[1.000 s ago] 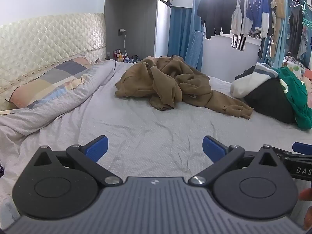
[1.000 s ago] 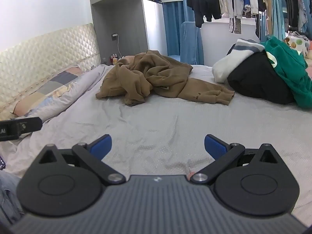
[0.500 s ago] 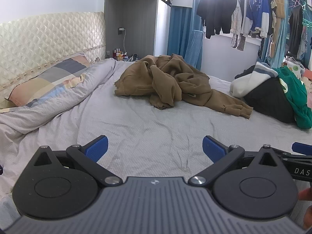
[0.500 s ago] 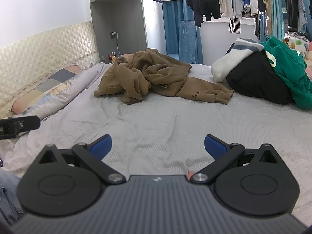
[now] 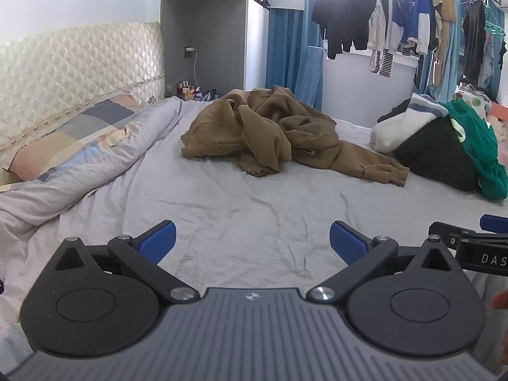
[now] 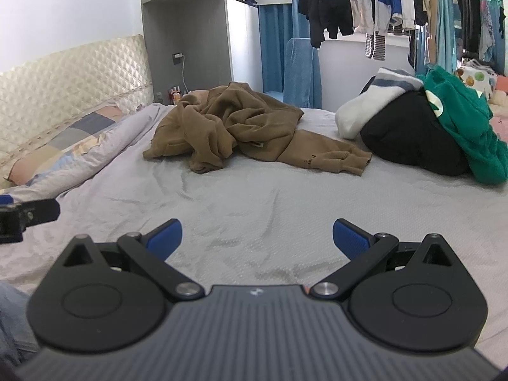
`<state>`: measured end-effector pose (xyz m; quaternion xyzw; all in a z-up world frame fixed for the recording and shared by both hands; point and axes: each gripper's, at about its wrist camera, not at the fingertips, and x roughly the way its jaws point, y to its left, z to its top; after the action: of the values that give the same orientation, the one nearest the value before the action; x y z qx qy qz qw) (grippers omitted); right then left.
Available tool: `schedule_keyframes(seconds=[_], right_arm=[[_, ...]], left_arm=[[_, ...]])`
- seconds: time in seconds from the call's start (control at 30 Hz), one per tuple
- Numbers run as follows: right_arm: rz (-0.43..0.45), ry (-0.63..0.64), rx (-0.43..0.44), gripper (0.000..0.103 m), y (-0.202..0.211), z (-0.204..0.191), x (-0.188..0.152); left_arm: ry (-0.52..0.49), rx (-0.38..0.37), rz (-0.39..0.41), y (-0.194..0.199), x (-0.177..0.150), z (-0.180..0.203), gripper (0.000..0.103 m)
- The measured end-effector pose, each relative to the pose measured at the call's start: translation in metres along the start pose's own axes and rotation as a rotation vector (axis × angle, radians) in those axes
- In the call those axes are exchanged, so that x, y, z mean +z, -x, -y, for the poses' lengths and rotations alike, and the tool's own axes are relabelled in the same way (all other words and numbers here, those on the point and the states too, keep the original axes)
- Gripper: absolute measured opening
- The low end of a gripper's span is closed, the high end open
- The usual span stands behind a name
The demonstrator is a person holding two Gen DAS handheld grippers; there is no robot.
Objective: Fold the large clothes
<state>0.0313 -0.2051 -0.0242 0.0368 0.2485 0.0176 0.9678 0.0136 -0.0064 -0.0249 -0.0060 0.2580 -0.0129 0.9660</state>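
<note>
A crumpled brown hoodie (image 5: 279,133) lies in a heap on the grey bed sheet (image 5: 254,209), one sleeve stretched to the right. It also shows in the right wrist view (image 6: 247,127). My left gripper (image 5: 252,241) is open and empty, low over the near part of the bed, well short of the hoodie. My right gripper (image 6: 257,238) is also open and empty, beside the left one and likewise short of the hoodie. The right gripper's finger shows at the right edge of the left wrist view.
A pile of black, white and green clothes (image 5: 444,149) sits at the bed's right. A rolled duvet (image 5: 79,165) and patchwork pillow (image 5: 73,133) lie along the left by the quilted headboard. Clothes hang on a rail (image 5: 412,16) behind the bed.
Both grippers have moved slightly forward toward the hoodie and stay open. The hoodie has not moved.
</note>
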Motion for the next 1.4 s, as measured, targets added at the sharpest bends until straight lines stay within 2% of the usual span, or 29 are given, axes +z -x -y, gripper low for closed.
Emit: schedule_keyframes(seconds=[1.4], right_arm=[[-0.008, -0.007, 0.005, 0.103, -0.0034, -0.0042, -0.0069]], left_arm=[[0.007, -0.010, -0.004, -0.0023, -0.0045, 0.0010, 0.103]])
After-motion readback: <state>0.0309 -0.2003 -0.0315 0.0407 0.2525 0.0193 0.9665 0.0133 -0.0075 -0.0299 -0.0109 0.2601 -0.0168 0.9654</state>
